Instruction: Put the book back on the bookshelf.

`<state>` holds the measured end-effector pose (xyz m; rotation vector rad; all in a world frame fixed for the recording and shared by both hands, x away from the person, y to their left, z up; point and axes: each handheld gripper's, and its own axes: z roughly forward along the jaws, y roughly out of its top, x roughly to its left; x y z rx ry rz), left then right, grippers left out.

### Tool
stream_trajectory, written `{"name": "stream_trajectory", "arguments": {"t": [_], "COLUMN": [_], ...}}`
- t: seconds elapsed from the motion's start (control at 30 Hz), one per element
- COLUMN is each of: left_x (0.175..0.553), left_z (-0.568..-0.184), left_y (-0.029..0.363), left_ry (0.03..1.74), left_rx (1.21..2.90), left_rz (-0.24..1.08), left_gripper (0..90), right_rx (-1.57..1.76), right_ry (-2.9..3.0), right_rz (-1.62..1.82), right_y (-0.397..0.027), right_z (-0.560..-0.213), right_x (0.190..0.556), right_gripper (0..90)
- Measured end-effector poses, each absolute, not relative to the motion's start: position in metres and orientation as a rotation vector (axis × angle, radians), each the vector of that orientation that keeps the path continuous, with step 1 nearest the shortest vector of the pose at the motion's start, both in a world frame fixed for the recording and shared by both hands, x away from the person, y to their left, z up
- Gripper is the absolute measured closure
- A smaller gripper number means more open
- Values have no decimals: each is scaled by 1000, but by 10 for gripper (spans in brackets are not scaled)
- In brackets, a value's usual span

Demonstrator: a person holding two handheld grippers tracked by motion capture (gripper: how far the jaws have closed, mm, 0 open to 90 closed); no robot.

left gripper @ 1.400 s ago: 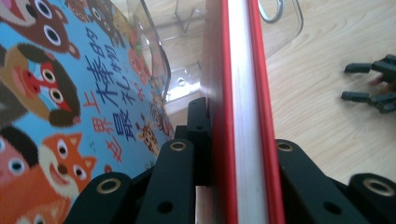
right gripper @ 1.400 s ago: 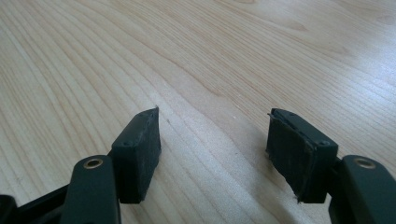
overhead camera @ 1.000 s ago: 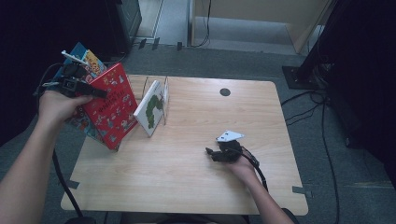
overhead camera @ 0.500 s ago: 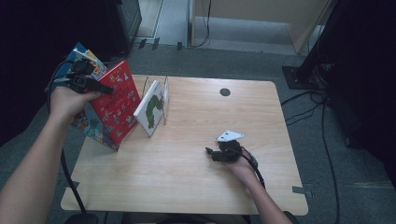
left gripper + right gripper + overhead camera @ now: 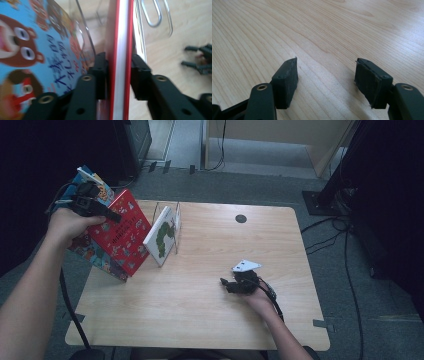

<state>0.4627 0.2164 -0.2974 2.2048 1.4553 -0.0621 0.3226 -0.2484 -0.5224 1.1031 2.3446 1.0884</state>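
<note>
Both jaws of the left gripper (image 5: pixel 119 75) have just been opening around the red book (image 5: pixel 120 50), upper left, likely releasing it at the rack (image 5: pixel 167 227).

The left gripper (image 5: pixel 119 75) has the red book (image 5: pixel 120 50) edge-on between its black jaws, which have just been opening; small gaps show beside both covers. A blue picture book (image 5: pixel 30 50) with cartoon bears lies to the left. Wire rack loops (image 5: pixel 156 15) stand above the wooden table (image 5: pixel 190 22), and the other gripper (image 5: pixel 200 60) is at far right.
</note>
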Motion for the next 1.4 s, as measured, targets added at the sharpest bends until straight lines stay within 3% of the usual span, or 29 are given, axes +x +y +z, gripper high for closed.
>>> {"name": "stream_trajectory", "arguments": {"t": [0.3, 1.1, 1.4], "left_x": [476, 510, 516], "left_z": [-303, -287, -301], "left_y": [221, 220, 214], "left_ry": [1585, 1626, 1631], "left_rx": [2192, 2053, 2056], "left_rz": [-128, -43, -8], "left_gripper": [803, 805, 801], "right_rx": [1104, 1101, 1102], "right_ry": [2345, 2343, 2343], "right_rz": [1088, 1089, 1089], "right_y": [-248, -248, -248], "right_z": [-522, -522, -522], "right_x": [323, 323, 323], "right_gripper": [355, 355, 355]}}
